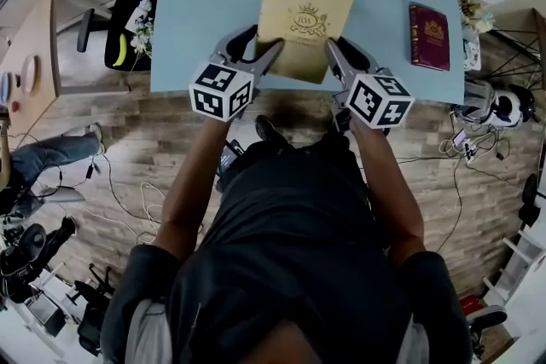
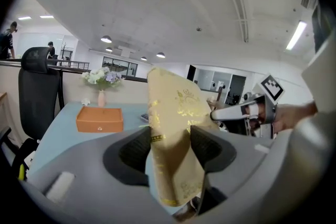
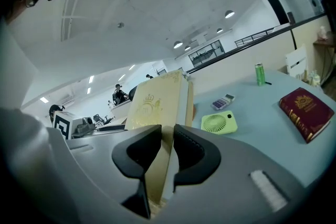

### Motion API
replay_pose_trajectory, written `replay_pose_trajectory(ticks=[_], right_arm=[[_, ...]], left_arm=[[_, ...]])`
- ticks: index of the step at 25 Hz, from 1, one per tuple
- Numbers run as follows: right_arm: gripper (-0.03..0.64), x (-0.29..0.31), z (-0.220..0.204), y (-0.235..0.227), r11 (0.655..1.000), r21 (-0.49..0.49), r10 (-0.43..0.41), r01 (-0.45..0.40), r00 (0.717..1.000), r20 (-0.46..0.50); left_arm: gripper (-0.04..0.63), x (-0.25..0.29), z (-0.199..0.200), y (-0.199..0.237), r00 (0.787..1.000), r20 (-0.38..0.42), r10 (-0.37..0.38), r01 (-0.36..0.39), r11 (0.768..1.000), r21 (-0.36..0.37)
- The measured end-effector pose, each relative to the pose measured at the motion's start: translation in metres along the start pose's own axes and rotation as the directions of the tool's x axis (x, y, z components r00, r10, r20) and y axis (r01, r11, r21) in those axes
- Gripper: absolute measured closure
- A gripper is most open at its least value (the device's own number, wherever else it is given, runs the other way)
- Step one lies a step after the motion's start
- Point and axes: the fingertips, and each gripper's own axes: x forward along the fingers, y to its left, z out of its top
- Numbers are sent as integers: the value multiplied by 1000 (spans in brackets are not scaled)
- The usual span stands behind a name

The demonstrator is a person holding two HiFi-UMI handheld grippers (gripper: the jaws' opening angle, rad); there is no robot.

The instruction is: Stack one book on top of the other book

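Gold book [image 1: 304,23], crown-crested, clamped by both hand-held grippers [image 1: 271,54] [image 1: 333,52].

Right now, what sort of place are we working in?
Probably an open-plan office or lab: an office chair beside the blue table, cables trailing over the wood floor, and ceiling lights over a large room behind.

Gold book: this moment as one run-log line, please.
gold book: held tilted | left gripper: shut on it | right gripper: shut on it | red book: flat on table
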Motion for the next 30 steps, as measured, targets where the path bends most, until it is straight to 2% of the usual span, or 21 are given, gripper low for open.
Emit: replay_pose_trajectory(ticks=[19, 26, 30], right_arm=[[545, -112, 63, -195, 1000, 25, -11, 10, 999, 30], [545, -131, 77, -259, 997, 55, -48, 46, 998, 33], [546, -140, 79, -289, 993, 81, -84, 81, 996, 38]], left_arm=[[318, 162, 12, -165, 998, -53, -16, 14, 1000, -27], [318, 220, 10, -201, 994, -91, -58, 55, 998, -30], [318, 250, 2, -215, 986, -130, -107, 102, 994, -47]])
